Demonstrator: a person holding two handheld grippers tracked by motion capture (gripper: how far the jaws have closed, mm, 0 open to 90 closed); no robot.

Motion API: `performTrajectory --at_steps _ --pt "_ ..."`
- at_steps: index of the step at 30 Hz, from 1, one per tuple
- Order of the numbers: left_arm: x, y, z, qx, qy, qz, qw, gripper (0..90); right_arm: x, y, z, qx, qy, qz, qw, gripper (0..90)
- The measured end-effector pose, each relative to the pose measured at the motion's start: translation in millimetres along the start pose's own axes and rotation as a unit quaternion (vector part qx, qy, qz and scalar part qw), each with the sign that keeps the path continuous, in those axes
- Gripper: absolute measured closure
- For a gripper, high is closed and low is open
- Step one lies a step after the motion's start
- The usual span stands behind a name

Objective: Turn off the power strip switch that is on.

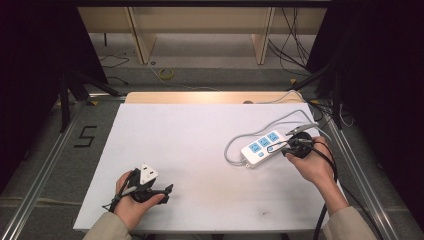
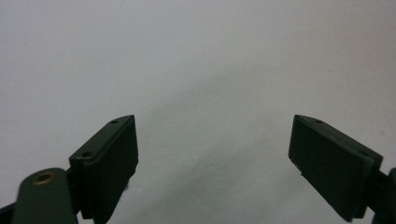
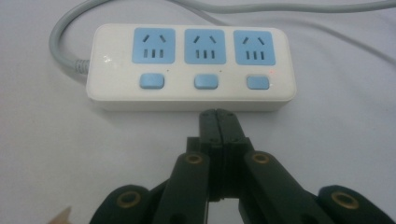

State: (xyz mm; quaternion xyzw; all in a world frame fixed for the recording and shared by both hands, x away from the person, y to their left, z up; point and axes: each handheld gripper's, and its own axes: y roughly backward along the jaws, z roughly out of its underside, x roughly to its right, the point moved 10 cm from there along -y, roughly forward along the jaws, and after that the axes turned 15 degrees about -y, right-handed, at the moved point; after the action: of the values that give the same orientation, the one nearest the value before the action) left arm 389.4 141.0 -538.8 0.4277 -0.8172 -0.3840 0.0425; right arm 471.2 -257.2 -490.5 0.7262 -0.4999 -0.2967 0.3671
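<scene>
The power strip (image 1: 261, 147) lies on the right half of the white sheet (image 1: 200, 150), set at a slant, its far end close to the sheet's right edge. Its grey cord (image 1: 235, 145) loops out from the near-left end, swings round behind the strip and runs off past the table's far right corner. In the right gripper view the strip lies crosswise, three blue sockets in a row with a blue button below each; a small red light shows by the right-hand button.

The right gripper (image 3: 218, 119) has its jaws pressed together with nothing between them. Their tips sit just in front of the strip's long near side, roughly opposite the middle button, very close to the casing; whether they touch it cannot be told. The right hand (image 1: 312, 162) comes in from the sheet's right edge.

The left gripper (image 1: 162, 192) rests near the sheet's front-left corner, jaws spread wide and empty over bare sheet, well apart from the strip. The left hand (image 1: 131, 202) holds it just inside the front edge.

Between the two grippers the middle of the sheet lies open, as does its whole far-left part.
</scene>
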Motion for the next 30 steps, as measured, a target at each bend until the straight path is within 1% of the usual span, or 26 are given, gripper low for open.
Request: performTrajectory --at_steps 1,5,8,15,30 --pt "0.2 0.1 -0.1 0.0 0.0 0.0 1.0 15.5 0.6 0.2 -1.3 -0.001 -0.003 0.001 1.0 90.0" --pt "0.1 0.2 -0.4 0.001 -0.001 0.0 1.0 15.6 4.9 0.5 -6.0 -0.002 -0.003 0.006 1.0 90.0" --pt "0.0 0.1 -0.2 0.0 0.0 0.0 1.0 15.5 8.2 -0.1 -8.5 -0.004 -0.009 0.008 0.9999 90.0" --pt "0.1 0.1 -0.4 0.001 0.0 0.0 1.0 15.5 13.7 -3.0 -12.4 -0.011 -0.013 0.012 0.9998 90.0" --pt "-0.2 0.4 -0.2 0.0 -0.001 0.001 1.0 15.5 29.9 -14.3 -21.3 -0.028 -0.028 0.022 0.9989 90.0"
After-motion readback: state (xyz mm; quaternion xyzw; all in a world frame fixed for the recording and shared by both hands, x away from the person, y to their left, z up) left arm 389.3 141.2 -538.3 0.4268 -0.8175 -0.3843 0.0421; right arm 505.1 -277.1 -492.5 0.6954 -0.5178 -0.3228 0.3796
